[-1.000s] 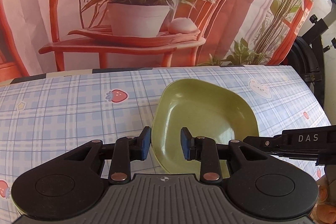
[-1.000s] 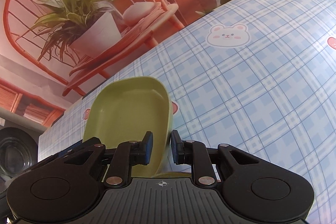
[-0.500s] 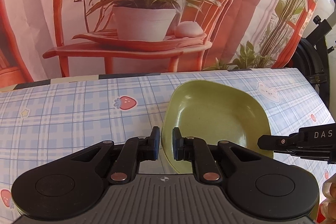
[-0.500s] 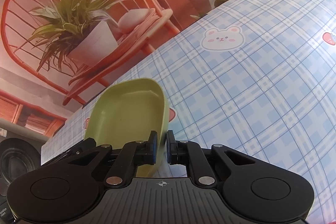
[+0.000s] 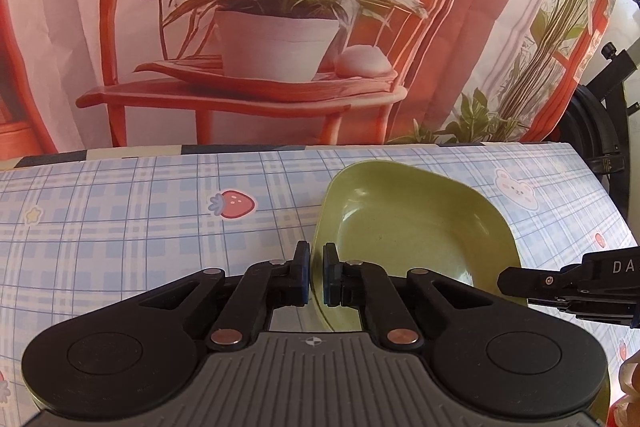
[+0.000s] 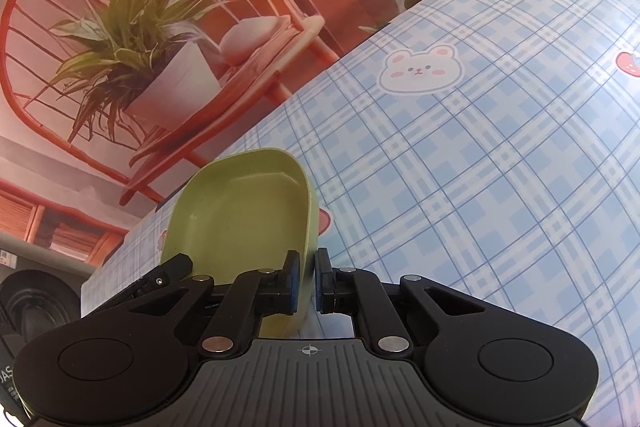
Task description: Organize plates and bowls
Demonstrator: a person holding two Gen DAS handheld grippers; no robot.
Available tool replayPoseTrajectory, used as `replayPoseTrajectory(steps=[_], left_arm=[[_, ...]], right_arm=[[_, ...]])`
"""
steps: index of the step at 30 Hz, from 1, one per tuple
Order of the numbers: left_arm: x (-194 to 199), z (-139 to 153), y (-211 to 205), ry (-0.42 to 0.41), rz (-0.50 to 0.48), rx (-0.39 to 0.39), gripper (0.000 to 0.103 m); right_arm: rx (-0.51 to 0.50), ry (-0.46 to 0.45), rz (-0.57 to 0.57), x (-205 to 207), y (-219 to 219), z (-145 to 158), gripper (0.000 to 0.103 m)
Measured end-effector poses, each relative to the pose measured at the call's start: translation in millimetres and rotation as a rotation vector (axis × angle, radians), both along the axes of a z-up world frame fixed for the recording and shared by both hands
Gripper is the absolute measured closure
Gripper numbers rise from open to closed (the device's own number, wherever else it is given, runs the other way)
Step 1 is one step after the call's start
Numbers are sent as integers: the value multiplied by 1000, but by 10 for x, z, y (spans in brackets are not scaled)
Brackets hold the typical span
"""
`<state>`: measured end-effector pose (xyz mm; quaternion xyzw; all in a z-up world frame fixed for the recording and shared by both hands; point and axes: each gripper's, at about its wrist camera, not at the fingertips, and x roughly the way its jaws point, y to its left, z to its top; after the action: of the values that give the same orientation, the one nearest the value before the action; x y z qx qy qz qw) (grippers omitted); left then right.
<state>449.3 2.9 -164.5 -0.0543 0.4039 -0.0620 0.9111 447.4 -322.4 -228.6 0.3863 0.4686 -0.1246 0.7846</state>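
Observation:
A green squarish bowl (image 5: 416, 223) is held above the checked tablecloth (image 5: 120, 219), tilted. My left gripper (image 5: 315, 277) is shut on the bowl's near left rim. The bowl also shows in the right wrist view (image 6: 240, 211), where my right gripper (image 6: 306, 281) is shut on its right rim. The right gripper's tip shows at the right edge of the left wrist view (image 5: 516, 277). A second green dish edge (image 5: 600, 403) shows low under the left gripper body.
The table carries a blue plaid cloth with strawberry (image 5: 234, 205) and bear (image 6: 420, 69) prints. A printed backdrop of a potted plant on an orange chair (image 5: 276, 43) hangs behind the far edge. Black stands (image 5: 600, 131) are at the far right.
Both grippers' jaws have closed from open onto the bowl's rims. The bowl has risen slightly and tilted.

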Motion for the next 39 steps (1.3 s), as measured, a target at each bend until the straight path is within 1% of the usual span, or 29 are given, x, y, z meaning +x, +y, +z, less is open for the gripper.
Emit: replayPoseTrajectory(steps=[1, 3, 7, 10, 12, 14, 18, 23, 27, 33, 36, 39], left_arm=[[-14, 44, 36, -7, 7, -21, 96], [-47, 143, 62, -27, 8, -32, 96], [-147, 365, 39, -63, -10, 3, 96], [-254, 498, 23, -76, -23, 14, 96], [-356, 583, 11, -86, -35, 12, 96], [-463, 651, 1, -99, -40, 2, 96], [-708, 733, -21, -108, -63, -16, 96], [-987, 754, -125, -114, -111, -13, 96], [-1166, 722, -223, -112, -145, -7, 96], [-1326, 623, -341, -101, -194, 2, 96], [-1373, 576, -388, -103, -215, 16, 96], [-1405, 524, -410, -97, -226, 11, 96]], right_arm=[[7, -9, -1, -8, -12, 19, 96], [10, -21, 2, -20, -2, 59, 96], [13, -38, 9, -79, 57, 190, 96], [14, -57, 8, -162, 98, 314, 96], [-4, -64, 17, -224, 134, 412, 96], [-36, -95, 24, -350, 182, 562, 95], [-88, -133, 34, -589, 244, 766, 95], [-104, -156, 5, -949, 238, 915, 95], [-150, -167, 11, -1229, 259, 986, 95], [-157, -156, 1, -1518, 238, 957, 95], [-148, -142, -10, -1648, 240, 900, 95], [-128, -127, -26, -1734, 225, 829, 95]])
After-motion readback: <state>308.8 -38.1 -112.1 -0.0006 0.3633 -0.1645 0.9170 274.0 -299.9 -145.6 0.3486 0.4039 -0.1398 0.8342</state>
